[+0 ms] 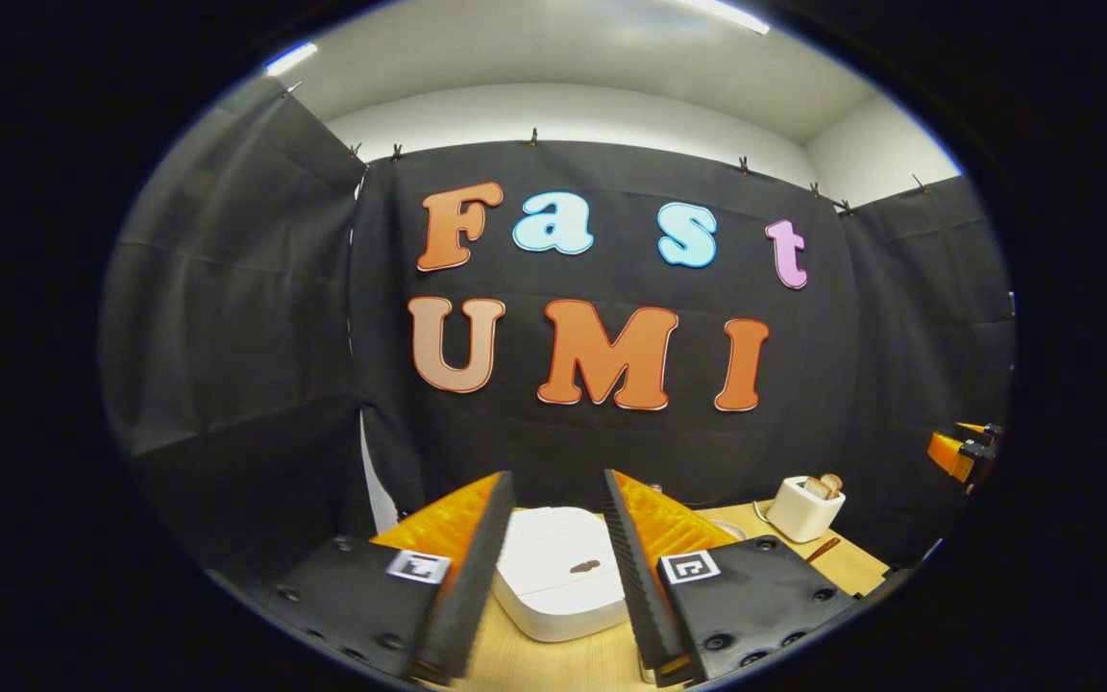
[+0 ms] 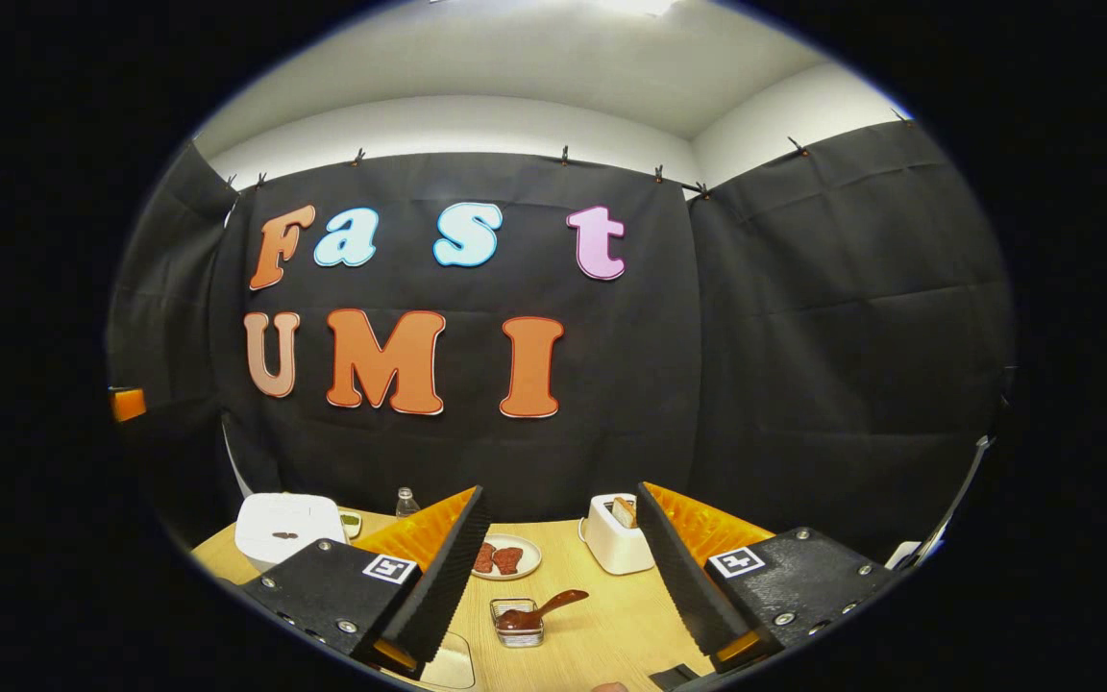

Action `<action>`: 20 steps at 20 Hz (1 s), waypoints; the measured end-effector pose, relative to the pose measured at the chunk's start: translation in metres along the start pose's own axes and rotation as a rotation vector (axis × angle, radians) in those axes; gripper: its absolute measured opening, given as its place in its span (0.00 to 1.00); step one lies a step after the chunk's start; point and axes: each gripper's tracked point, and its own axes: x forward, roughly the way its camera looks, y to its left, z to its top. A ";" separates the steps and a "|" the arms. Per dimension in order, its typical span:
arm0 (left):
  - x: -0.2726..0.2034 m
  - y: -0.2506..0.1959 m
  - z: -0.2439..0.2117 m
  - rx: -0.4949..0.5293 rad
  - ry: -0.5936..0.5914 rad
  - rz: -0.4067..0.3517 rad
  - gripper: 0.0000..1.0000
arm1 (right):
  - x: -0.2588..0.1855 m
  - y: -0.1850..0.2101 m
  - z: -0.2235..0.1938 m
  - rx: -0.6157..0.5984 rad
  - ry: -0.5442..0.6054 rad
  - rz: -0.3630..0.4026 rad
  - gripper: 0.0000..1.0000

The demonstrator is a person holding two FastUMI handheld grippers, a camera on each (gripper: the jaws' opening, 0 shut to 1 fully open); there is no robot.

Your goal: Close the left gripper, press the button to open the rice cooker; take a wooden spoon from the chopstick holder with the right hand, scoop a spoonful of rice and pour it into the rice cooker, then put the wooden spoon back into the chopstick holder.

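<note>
The light wooden table (image 2: 611,630) carries a white rice cooker (image 2: 286,527), a white toaster (image 2: 614,544), a plate (image 2: 507,558), a small bottle (image 2: 406,503) and a wire holder (image 2: 517,623) with a wooden spoon (image 2: 539,610).

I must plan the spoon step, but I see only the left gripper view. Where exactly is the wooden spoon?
Observer: The wooden spoon rests with its head in a small holder, nearer to the camera than the toaster.
Operator: Are the right tongs ready?
Observer: The right tongs are open and hold nothing.
Operator: What else stands near it?
Observer: A plate with two brown pieces on it, left of the toaster.
</note>
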 end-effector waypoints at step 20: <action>0.079 -0.036 -0.064 0.021 0.167 -0.117 0.05 | 0.008 -0.018 -0.015 -0.020 0.033 -0.043 0.95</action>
